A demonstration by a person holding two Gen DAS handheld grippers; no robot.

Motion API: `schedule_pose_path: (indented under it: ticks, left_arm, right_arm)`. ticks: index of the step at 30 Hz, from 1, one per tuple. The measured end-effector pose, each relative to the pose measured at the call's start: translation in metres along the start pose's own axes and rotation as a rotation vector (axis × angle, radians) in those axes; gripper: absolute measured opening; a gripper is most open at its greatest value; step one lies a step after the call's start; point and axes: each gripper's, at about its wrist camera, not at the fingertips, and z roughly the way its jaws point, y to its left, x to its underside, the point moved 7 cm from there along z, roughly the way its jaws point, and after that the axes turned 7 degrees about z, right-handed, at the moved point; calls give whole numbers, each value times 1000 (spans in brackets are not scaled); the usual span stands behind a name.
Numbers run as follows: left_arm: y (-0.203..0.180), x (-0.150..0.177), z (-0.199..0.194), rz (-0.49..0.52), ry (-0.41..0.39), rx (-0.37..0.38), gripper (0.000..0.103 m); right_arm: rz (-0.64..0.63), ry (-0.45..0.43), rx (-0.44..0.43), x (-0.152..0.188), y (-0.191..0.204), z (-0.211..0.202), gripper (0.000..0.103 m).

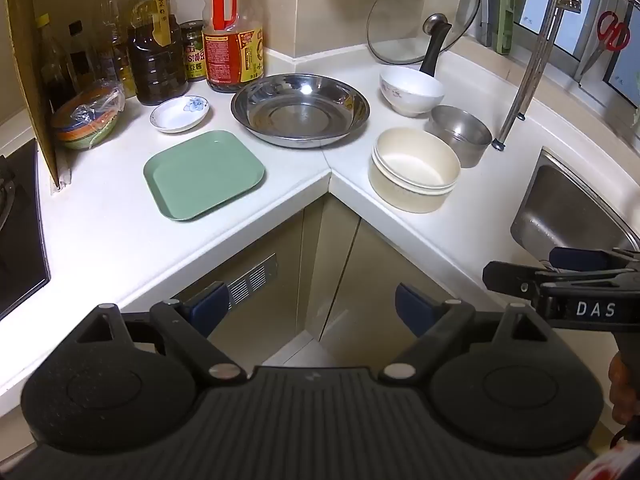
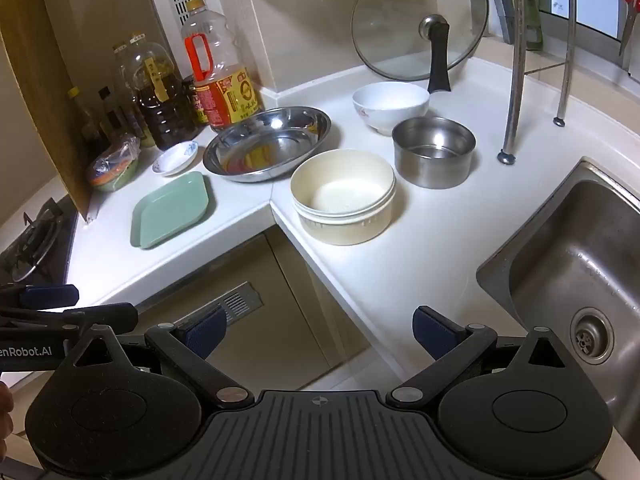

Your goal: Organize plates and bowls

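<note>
On the white corner counter point(image 1: 100, 220) lie a green square plate point(image 1: 204, 174) point(image 2: 172, 210), a small flowered saucer point(image 1: 180, 114) point(image 2: 176, 158) and a wide steel dish point(image 1: 300, 110) point(image 2: 268, 144). To the right stand stacked cream bowls point(image 1: 414, 170) point(image 2: 344, 196), a steel bowl point(image 1: 460, 134) point(image 2: 434, 150) and a white ceramic bowl point(image 1: 412, 90) point(image 2: 390, 106). My left gripper point(image 1: 312, 308) point(image 2: 52, 300) hangs open and empty in front of the counter's corner, short of the dishes. My right gripper point(image 2: 320, 328) point(image 1: 560, 276) is open and empty beside it, near the sink.
Oil and sauce bottles point(image 1: 232, 40) line the back left wall, with bagged coloured bowls point(image 1: 86, 120) and a cardboard sheet point(image 1: 28, 60) beside a gas stove point(image 2: 32, 240). A glass pan lid point(image 2: 420, 24) leans at the back. Rack legs point(image 2: 516, 80) stand by the steel sink point(image 2: 580, 280).
</note>
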Motion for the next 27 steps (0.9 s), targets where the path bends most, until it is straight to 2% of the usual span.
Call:
schedule_pose_path:
  ticks: [27]
  left_arm:
    - [-2,-2,0,-2,4,3,89]
  right_arm:
    - [0,-7,-3,-3,-1,0,99]
